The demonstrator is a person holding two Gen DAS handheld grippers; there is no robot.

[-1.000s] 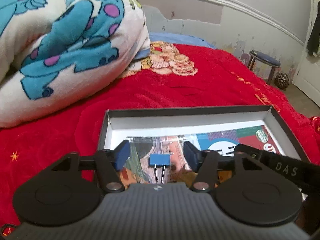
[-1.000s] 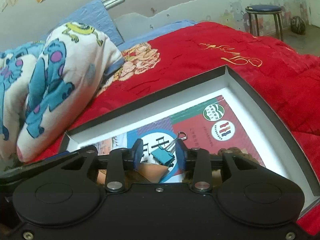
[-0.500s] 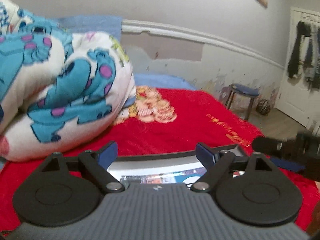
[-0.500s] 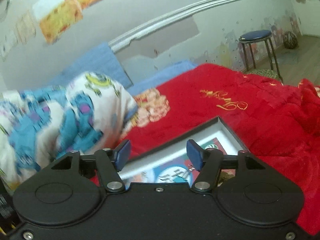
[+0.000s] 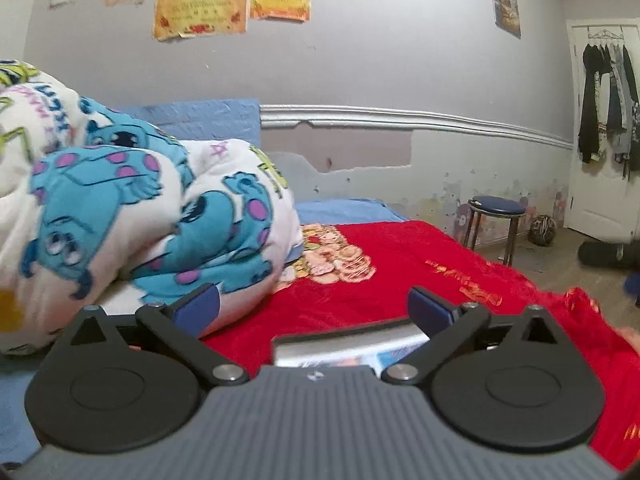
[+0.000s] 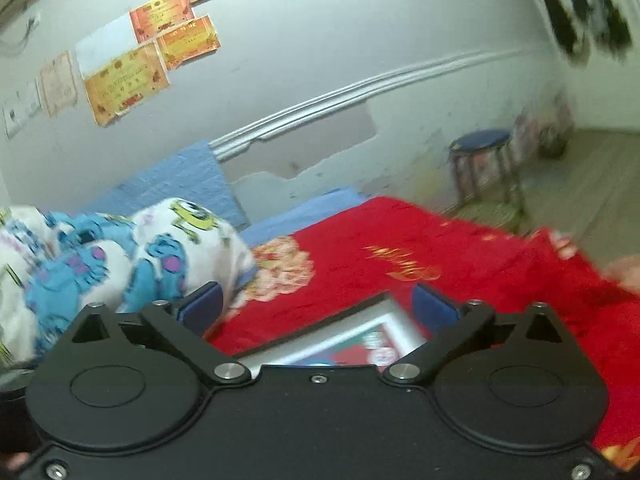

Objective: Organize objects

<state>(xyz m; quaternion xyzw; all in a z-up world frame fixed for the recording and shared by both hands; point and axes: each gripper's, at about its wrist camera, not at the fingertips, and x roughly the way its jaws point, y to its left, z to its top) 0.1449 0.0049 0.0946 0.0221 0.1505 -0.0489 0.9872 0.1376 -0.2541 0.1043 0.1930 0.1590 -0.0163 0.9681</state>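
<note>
Left gripper (image 5: 314, 306): fingers spread wide, nothing between them, jaws have just been opening. Right gripper (image 6: 316, 306): same, wide apart and empty, also just opened. The box (image 5: 340, 340) lies on the red blanket (image 5: 400, 264) on the bed, mostly hidden behind each gripper body; only its far rim and a strip of printed sheet show. Cartoon-print blanket (image 5: 140, 216) is bunched to the left. Blue stool (image 5: 496, 208) and a ball (image 5: 542, 230) stand on the floor to the right, clothes (image 5: 608, 108) on the door. Right view blurred.

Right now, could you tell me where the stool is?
In both views the stool stands on the floor at the right, against the wall beyond the red blanket.
</note>
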